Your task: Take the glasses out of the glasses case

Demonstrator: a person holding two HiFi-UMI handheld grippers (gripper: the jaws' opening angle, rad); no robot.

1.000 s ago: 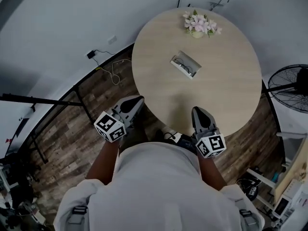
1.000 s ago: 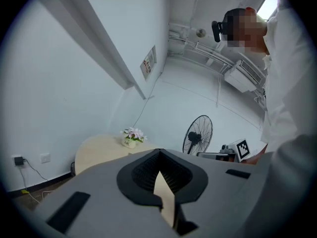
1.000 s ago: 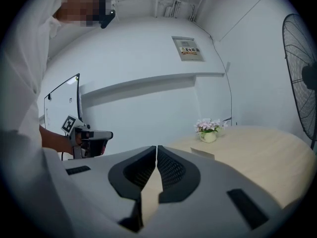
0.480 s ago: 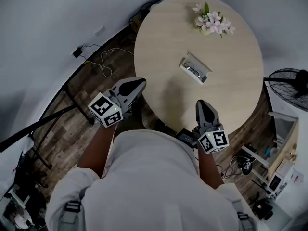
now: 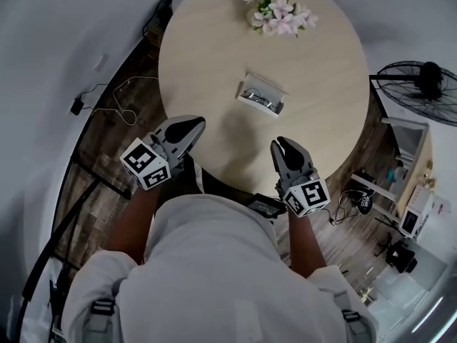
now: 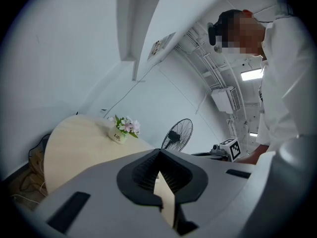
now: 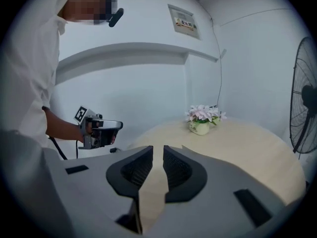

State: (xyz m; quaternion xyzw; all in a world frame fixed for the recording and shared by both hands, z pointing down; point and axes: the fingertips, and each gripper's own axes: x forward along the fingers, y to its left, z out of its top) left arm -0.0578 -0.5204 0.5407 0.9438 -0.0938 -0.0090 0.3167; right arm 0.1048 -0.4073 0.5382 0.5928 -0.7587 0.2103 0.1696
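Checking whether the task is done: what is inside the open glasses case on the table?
Dark-framed glasses lie inside the open glasses case. The case floor beneath them is covered, and whether anything else is inside is too small to tell.

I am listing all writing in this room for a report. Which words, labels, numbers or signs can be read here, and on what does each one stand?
"Life": on the small white flower pot with pink flowers, on the round pale wooden table; tiny, so uncertain.
Framed white wall notice: print too small to read.
Left marker cube and right marker cube: black-and-white square patterns only, no letters.
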